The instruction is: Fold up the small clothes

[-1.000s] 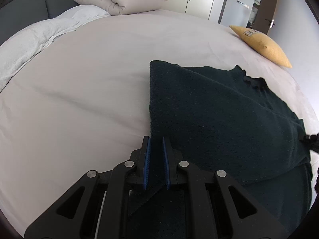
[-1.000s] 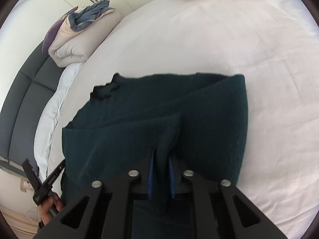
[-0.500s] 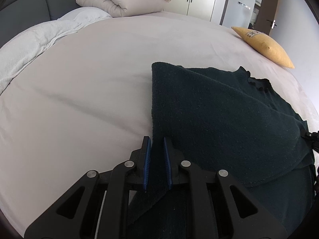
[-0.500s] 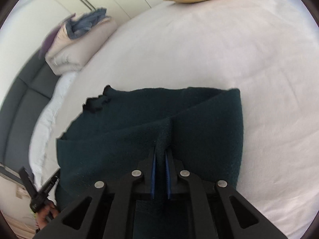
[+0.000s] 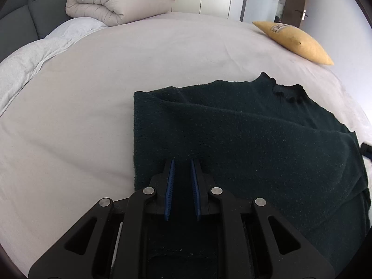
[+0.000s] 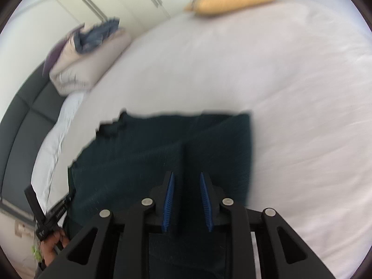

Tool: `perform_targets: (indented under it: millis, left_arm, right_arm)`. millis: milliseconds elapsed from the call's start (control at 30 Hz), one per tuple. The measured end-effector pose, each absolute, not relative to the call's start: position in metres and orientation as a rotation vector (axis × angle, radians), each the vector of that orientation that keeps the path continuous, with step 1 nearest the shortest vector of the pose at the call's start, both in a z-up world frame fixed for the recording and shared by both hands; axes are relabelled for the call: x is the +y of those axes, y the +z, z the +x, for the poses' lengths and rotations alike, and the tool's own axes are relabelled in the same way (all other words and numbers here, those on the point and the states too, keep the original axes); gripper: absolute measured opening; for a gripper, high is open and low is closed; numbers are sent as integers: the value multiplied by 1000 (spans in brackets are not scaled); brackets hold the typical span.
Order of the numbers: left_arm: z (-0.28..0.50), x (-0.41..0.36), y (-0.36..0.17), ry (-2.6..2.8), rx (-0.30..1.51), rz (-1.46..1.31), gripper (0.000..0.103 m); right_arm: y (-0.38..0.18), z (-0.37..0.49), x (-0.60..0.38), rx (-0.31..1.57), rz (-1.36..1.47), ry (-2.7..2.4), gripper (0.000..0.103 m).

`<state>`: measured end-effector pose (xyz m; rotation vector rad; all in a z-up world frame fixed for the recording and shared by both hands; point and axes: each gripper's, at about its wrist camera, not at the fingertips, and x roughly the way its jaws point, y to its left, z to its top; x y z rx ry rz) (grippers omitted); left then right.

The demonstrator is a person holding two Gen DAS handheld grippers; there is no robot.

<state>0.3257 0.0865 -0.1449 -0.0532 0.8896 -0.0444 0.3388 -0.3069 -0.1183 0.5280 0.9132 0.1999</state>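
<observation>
We are holding the left tool [image 5: 181, 162] low over the near left part of the dark green knitted sweater [image 5: 244, 139], its blue pads a narrow gap apart with dark knit showing between them; whether they are pinching it we cannot tell. Our right tool [image 6: 185, 175] has just been opening, and its pads are standing clear of the sweater's raised fold between them. The sweater is lying folded on the pale grey bed [image 5: 116, 81], neckline toward the far side. Farther off, a yellow cushion [image 5: 295, 41] and a rolled beige duvet [image 5: 116, 4] are resting on the bed.
</observation>
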Motion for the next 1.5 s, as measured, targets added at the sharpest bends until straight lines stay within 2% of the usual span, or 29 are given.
perform_targets:
  millis: [100,200,300,500,533,667,767,833,867,900,967,1000,1133,1500]
  left_arm:
    - [324,89,-144,-43,888,-58,14]
    - [320,90,-144,-20,888,-29,14]
    - [308,102,-149,-10,875,-64,14]
    - [304,123,-154,-47,876,-131,14]
    - [303,124,-153,-46,873,-128,14]
    - [294,134,-144,-76,881,-192,15]
    - [261,146,-126,-41,888,-191,16]
    - [234,158,-119,-61,894,-243,17]
    - [224,163,-116,-69,894,-264,18]
    - [207,169,-111,-73,894,-282,24]
    - [176,178,-104,-77,889,-311,57]
    - [155,186,-100,-78,884,-333,81]
    - [100,198,-96,-127,918,-389,83]
    - [5,201,-125,-171,1068,-438,83]
  right_arm:
    - [-104,331,-310,856,593,261,29]
    - [-106,336,-285,888,540,350,41]
    - [-126,344,-267,943,507,375,45]
    - [-138,341,-281,927,523,391,42]
    - [-136,337,-287,931,507,330,47]
    - [-129,306,-329,911,571,192,47]
    - [-109,260,-346,839,543,186,57]
    - [-101,227,-348,824,523,205,70]
    - [-100,216,-348,825,516,218,71]
    - [-100,202,-346,829,504,238,71]
    - [-100,175,-340,848,466,257,72]
    - [-100,163,-336,856,445,267,72]
    - [-106,112,-324,865,408,310,77]
    - [-127,41,-332,901,465,275,77]
